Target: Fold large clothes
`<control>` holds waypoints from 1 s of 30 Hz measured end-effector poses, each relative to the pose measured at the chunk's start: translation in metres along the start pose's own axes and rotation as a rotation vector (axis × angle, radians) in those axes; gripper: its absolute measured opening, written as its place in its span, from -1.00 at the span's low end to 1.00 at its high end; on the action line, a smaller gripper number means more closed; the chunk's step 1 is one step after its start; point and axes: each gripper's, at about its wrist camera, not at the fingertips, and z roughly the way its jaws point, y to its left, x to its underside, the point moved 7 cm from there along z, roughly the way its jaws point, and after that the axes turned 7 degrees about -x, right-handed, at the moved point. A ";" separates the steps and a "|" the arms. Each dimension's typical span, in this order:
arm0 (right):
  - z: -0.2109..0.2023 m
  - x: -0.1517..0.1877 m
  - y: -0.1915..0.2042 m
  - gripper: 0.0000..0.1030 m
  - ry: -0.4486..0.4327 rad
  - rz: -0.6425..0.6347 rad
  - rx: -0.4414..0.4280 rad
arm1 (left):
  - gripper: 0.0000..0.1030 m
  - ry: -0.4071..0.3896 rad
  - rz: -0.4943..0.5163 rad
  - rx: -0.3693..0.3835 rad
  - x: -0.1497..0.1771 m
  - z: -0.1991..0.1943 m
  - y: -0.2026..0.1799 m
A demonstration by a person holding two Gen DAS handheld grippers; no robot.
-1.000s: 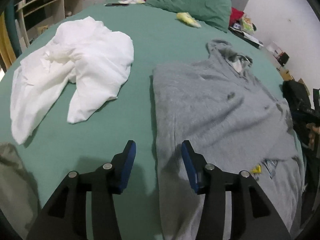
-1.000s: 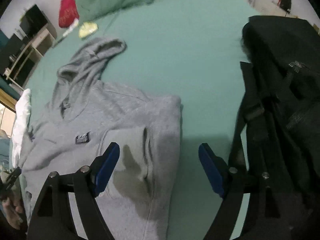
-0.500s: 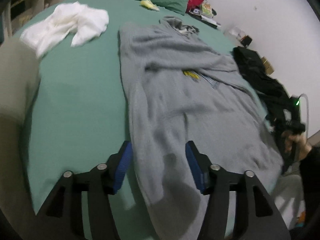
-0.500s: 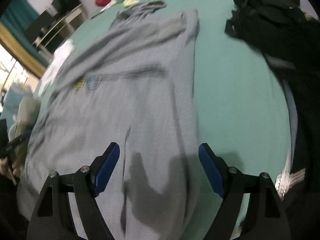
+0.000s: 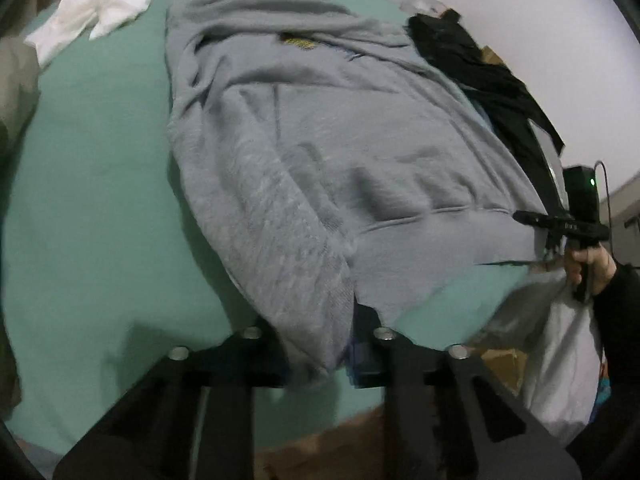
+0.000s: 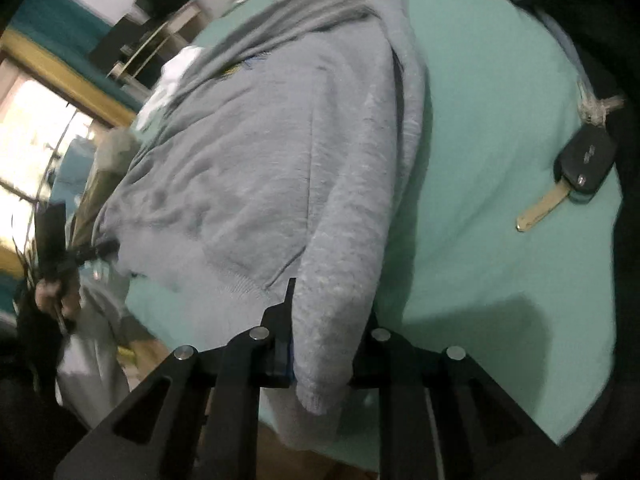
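At near bed edge (image 5: 100,208): my left gripper (image 5: 320,360) and right gripper (image 6: 320,360) just closed, each clamping a grey hoodie (image 5: 320,140) sleeve cuff; body runs lengthwise away.

The hoodie (image 5: 320,152) lies spread flat on the bed (image 5: 92,200), its hood at the far end and its bottom edge at the near end. The left tongs (image 5: 320,354) pinch one sleeve end at the near edge of the bed, and the right tongs (image 6: 322,354) pinch the other sleeve end. In the left wrist view, a crumpled cloth (image 5: 96,8) lies on the bed to the left of the hoodie, and a heap of clothes (image 5: 480,68) lies to its right. In the right wrist view, a key (image 6: 572,172) lies on the bed to the right of the hoodie.
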 end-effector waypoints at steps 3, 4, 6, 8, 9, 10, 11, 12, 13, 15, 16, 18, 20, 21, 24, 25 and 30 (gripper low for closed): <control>-0.022 0.000 0.019 -0.71 -0.022 -0.025 -0.010 | -0.72 -0.012 -0.021 0.016 0.012 -0.027 0.000; -0.031 0.001 0.025 -0.71 -0.025 -0.032 -0.017 | -0.77 -0.013 -0.024 0.007 0.018 -0.037 0.000; -0.049 0.005 0.035 -0.71 -0.017 -0.050 0.025 | -0.78 -0.008 -0.030 -0.045 0.032 -0.055 0.008; -0.059 0.012 0.040 -0.71 0.006 -0.045 0.015 | -0.78 0.028 -0.053 -0.019 0.047 -0.065 0.012; -0.062 0.019 0.042 -0.72 0.028 -0.052 0.023 | -0.78 0.037 -0.039 -0.018 0.053 -0.069 0.010; -0.062 0.026 0.043 -0.72 0.050 -0.053 0.035 | -0.78 0.049 -0.023 -0.022 0.059 -0.071 0.006; -0.060 0.033 0.044 -0.72 0.072 -0.054 0.043 | -0.78 0.059 -0.003 -0.031 0.062 -0.072 0.002; -0.059 0.041 0.046 -0.72 0.093 -0.062 0.057 | -0.78 0.070 0.022 -0.034 0.064 -0.073 -0.003; -0.060 0.046 0.047 -0.72 0.101 -0.064 0.069 | -0.78 0.080 0.035 -0.035 0.065 -0.075 -0.006; -0.063 0.050 0.045 -0.72 0.094 -0.041 0.087 | -0.75 0.092 0.062 -0.041 0.066 -0.081 -0.008; -0.063 0.050 0.043 -0.71 0.096 -0.040 0.108 | -0.65 0.102 0.073 -0.042 0.065 -0.082 -0.008; -0.058 0.051 0.036 -0.52 0.125 -0.013 0.146 | -0.35 0.150 0.084 -0.052 0.063 -0.079 -0.003; -0.052 0.052 0.023 0.23 0.180 0.025 0.190 | -0.05 0.143 0.074 -0.084 0.054 -0.083 0.007; -0.052 0.051 0.014 0.70 0.192 0.017 0.236 | 0.02 0.117 0.056 -0.099 0.046 -0.088 0.014; -0.065 0.026 0.003 0.73 0.135 0.005 0.288 | 0.15 0.011 -0.006 -0.085 0.017 -0.105 0.027; -0.067 0.009 0.002 0.73 0.097 0.008 0.291 | 0.16 -0.044 -0.025 -0.082 -0.006 -0.107 0.033; -0.054 -0.114 0.006 0.73 -0.085 -0.068 0.297 | 0.16 -0.205 -0.057 -0.129 -0.108 -0.080 0.039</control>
